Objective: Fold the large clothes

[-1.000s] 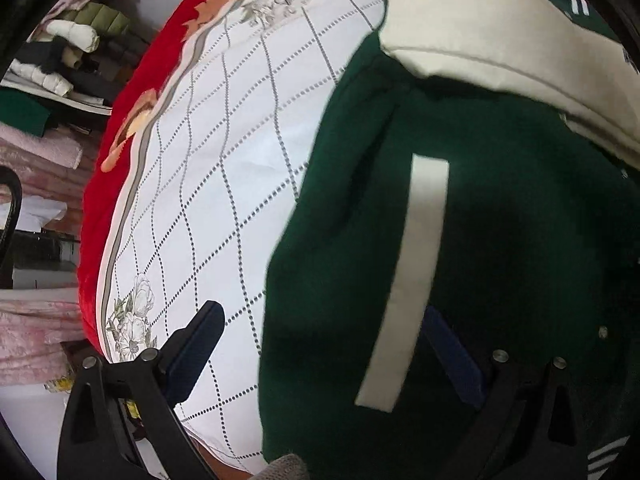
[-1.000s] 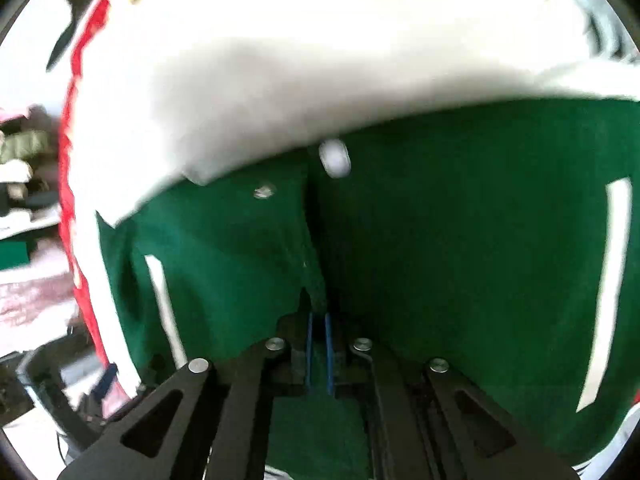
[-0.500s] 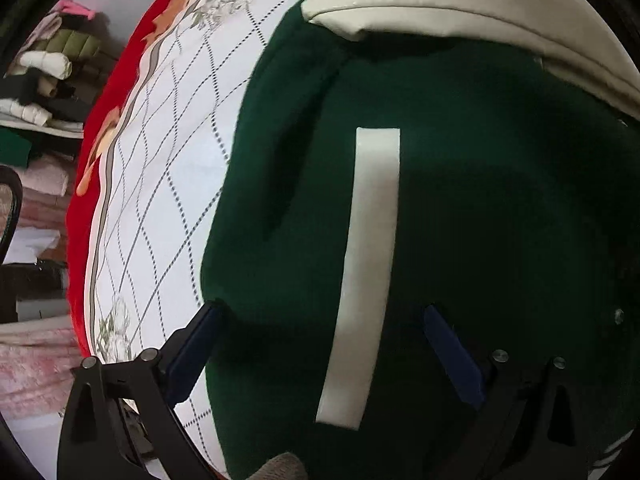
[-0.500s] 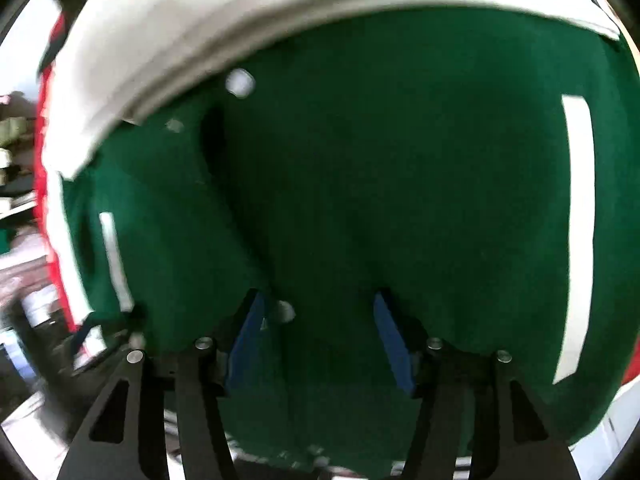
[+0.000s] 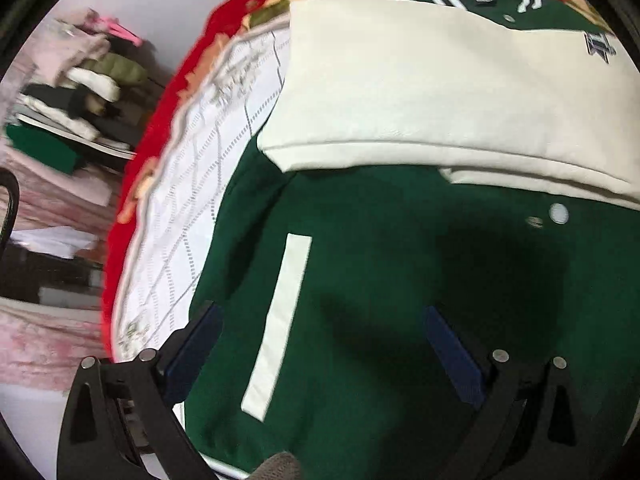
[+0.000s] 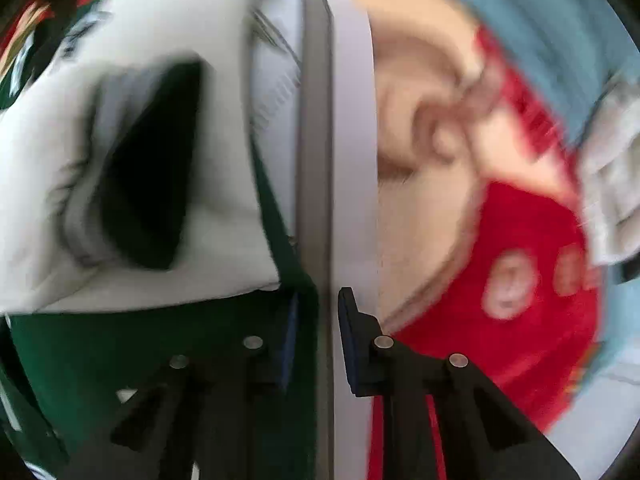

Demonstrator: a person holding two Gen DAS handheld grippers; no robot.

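A dark green varsity jacket with cream sleeves lies on a bed. A cream pocket strip runs down its front. My left gripper is open and hovers over the jacket's lower body, holding nothing. In the right wrist view the picture is blurred: my right gripper is open at the jacket's right edge, one finger over the green cloth, the other over the bedspread. A cream sleeve with a dark cuff lies folded across the jacket.
The bed has a white quilted cover with a red floral border. Shelves with stacked clothes stand at the left. A red blanket and blue cloth lie to the right of the bed.
My left gripper drew back, bringing the folded cream sleeves and collar into view. My right gripper opened, let go of the green cloth, and swung right to the jacket's edge.
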